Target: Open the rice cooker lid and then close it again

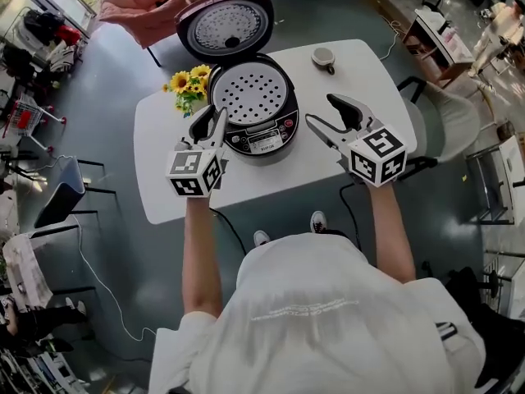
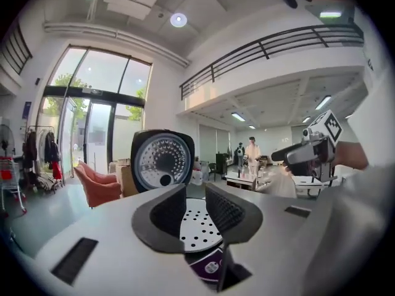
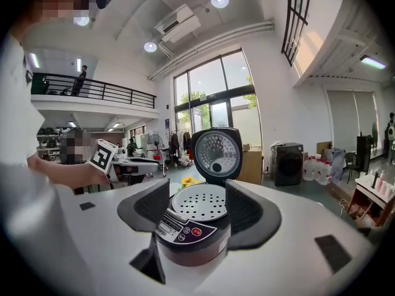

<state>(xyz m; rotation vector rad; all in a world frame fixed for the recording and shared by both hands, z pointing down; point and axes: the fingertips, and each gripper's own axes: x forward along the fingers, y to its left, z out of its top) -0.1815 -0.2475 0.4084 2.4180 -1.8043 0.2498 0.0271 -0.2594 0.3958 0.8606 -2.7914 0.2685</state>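
1. Rice cooker (image 1: 254, 109), head view: it is sitting mid-surface (image 1: 164, 138), with its lid (image 1: 223, 25) standing fully raised on the far hinge and its perforated plate (image 1: 250, 89) showing. Yellow flowers (image 1: 187, 84) are lying just left of it, and a cup (image 1: 323, 57) is sitting apart at the far right. The left tongs (image 1: 213, 115) are hovering just beside the cooker's left front. The right tongs (image 1: 321, 109) are hovering near its right side. Neither is touching it.

2. Left gripper view: the left tongs (image 2: 195, 193) are standing moderately apart and gripping nothing. The perforated plate is showing through the gap, beyond the tips. The lid (image 2: 163, 160) is rising upright behind, inner face toward the camera.

3. Right gripper view: the right tongs (image 3: 197, 190) are gaping wide and holding nothing. They are framing the cooker and its control panel (image 3: 180, 228), but the pads are not reaching its body. The lid (image 3: 216, 153) is standing open behind the plate.

4. Judgement on the step: the opening half is looking finished and the closing half is not yet begun.

5. Judgement on the next move:
   - One pair of tongs is needing to go up and over the raised lid's top edge.
   - From there it is needing to tip the lid forward and press it down until the front latch catches.
   - The other pair may be needed to steady the body so the cooker is not sliding on the surface.
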